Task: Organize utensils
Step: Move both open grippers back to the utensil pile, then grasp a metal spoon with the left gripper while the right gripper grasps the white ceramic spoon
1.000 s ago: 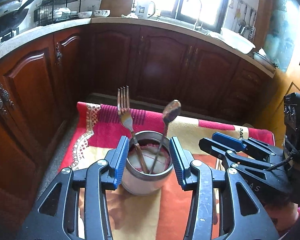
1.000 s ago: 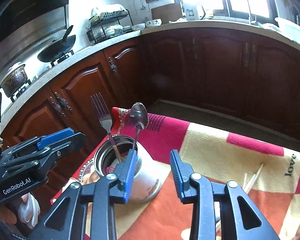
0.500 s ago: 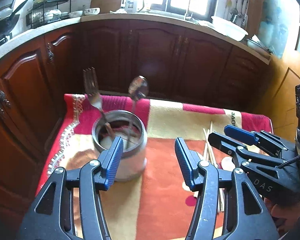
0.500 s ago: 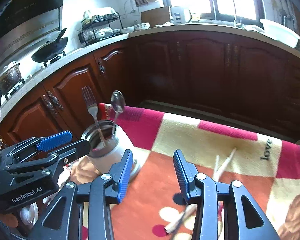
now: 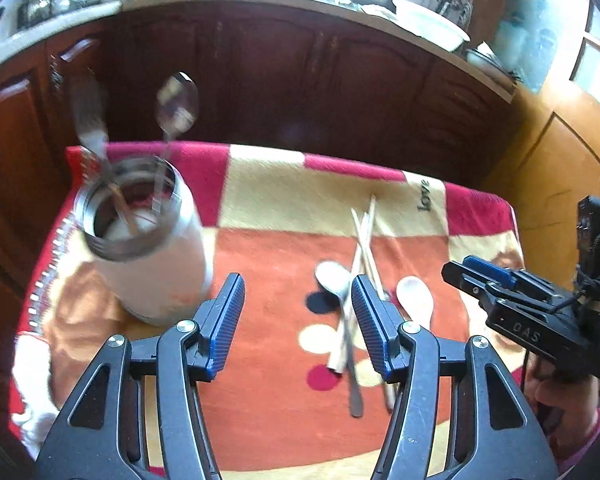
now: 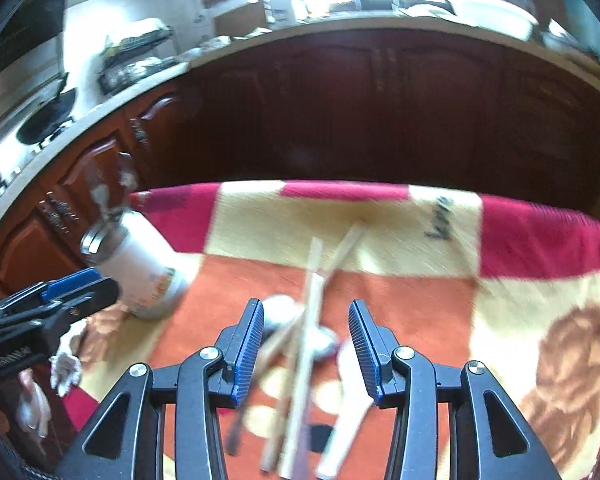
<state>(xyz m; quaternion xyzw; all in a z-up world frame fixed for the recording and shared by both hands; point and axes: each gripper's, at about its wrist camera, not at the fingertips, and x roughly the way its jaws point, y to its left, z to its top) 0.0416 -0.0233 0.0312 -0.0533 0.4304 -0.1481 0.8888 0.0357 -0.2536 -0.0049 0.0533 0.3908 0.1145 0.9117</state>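
Steel and pale wood make up the loose utensils on the bench, which is covered by a checked blanket (image 5: 284, 200) of red, cream and orange; a metal spoon (image 5: 332, 278) lies bowl-up toward the far edge, its handle running back toward the camera; a white spoon (image 5: 415, 294) sits just to its right, pointing the same way; pale chopsticks (image 5: 364, 232) lie across the metal spoon, their long axes running near to far with the tips fanning slightly apart at the far end. A white canister (image 5: 156, 268) with a steel rim stands upright at the left of the blanket; a fork (image 5: 90, 120) and a second spoon (image 5: 178, 102) stand in it, heads up, leaning a little left. The left claw (image 5: 298, 320) hangs wide open and empty, between the canister and the loose pile. The right claw (image 6: 306, 346) is also spread wide with nothing gripped; it hovers over the chopsticks (image 6: 312, 320), which run lengthwise between its fingers in a blurred right wrist view. Dark wooden cabinets (image 5: 300, 80) stand behind the bench.
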